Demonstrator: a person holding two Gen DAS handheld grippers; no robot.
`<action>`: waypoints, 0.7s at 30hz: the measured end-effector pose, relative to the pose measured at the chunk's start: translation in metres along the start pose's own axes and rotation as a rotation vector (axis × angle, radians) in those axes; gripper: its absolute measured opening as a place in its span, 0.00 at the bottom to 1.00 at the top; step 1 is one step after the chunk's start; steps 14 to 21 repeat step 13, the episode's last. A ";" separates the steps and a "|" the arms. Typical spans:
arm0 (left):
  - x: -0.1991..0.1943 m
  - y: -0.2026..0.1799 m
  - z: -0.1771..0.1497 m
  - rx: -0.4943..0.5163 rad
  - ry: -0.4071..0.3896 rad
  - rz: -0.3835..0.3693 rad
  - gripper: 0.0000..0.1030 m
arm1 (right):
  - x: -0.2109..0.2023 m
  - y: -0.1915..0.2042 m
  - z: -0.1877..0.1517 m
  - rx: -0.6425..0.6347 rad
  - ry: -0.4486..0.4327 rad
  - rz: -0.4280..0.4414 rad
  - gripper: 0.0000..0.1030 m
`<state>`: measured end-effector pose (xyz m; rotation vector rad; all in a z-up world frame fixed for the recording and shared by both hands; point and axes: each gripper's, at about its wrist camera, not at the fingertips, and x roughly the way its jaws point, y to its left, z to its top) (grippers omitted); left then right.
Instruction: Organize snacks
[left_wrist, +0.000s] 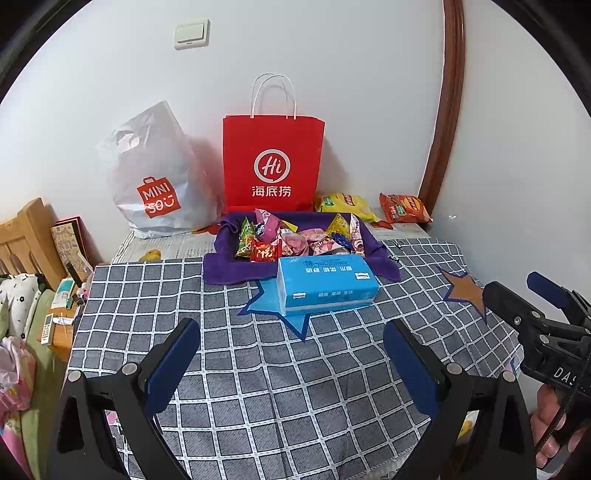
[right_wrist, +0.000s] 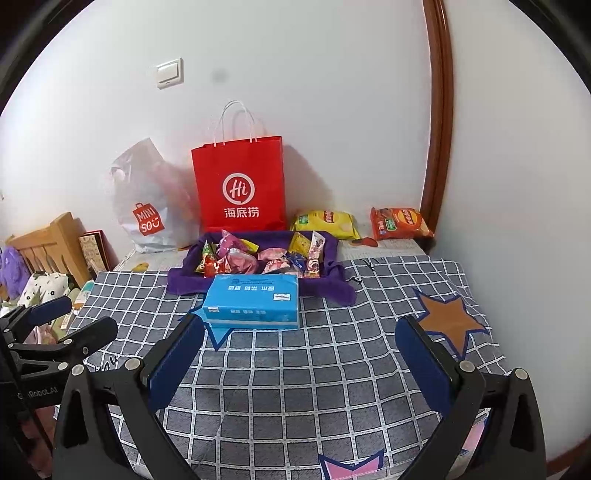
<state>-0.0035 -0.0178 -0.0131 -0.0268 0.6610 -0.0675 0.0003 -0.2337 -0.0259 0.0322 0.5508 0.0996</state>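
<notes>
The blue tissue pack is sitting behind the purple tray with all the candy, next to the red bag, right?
Not quite. The blue tissue pack sits in front of the purple tray of candy, on the near side, away from the red bag, which stands behind the tray by the wall. Both wrist views show this.
</notes>
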 end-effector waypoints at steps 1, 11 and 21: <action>0.000 0.001 0.000 0.000 0.000 0.000 0.97 | 0.000 0.000 0.000 0.000 0.000 0.001 0.99; 0.000 0.002 0.000 -0.001 -0.003 -0.001 0.98 | 0.001 0.003 -0.001 -0.002 -0.002 0.006 0.99; 0.000 0.002 0.001 0.004 -0.007 -0.003 0.98 | 0.000 0.004 -0.001 -0.001 -0.003 0.008 0.99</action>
